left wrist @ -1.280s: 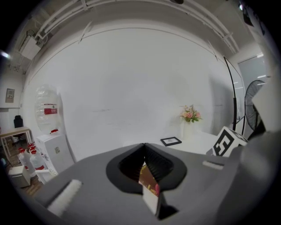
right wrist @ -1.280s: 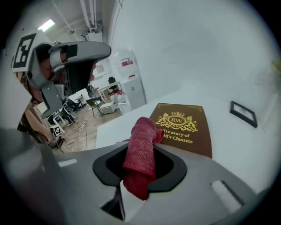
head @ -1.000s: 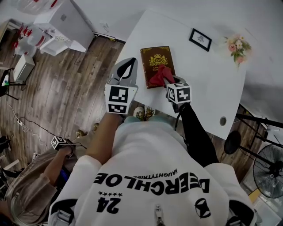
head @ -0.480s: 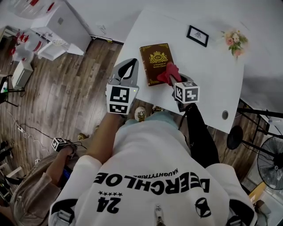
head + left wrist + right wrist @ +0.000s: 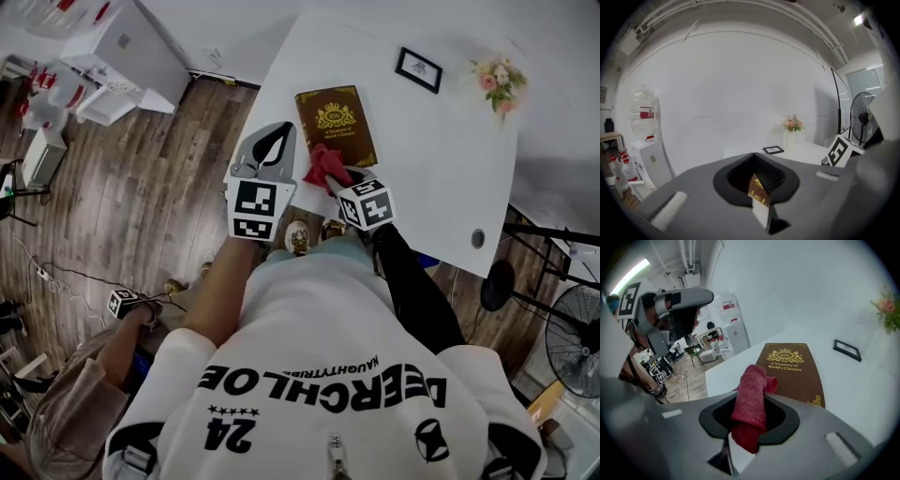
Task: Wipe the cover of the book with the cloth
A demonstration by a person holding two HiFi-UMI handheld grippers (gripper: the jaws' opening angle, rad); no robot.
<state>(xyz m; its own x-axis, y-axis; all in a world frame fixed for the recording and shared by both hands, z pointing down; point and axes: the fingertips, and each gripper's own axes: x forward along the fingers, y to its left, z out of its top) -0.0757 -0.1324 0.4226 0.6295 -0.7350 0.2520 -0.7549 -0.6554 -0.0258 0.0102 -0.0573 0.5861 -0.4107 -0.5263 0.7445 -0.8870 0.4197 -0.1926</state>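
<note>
Right gripper (image 5: 749,425) jaws clamped on cloth (image 5: 751,397). Book (image 5: 792,373) lies just ahead of them, long axis running away, title at far end. Left gripper (image 5: 274,141) jaws together, empty.

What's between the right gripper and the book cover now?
The red cloth, clamped in the right gripper, over the book's near corner; clearest in the right gripper view.

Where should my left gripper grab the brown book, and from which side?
Probably the book by the far half of its long left edge, coming low from the left. It lies flat, so only thin edges offer a bite; that stretch faces the left gripper and is clear of the cloth in the right gripper.
</note>
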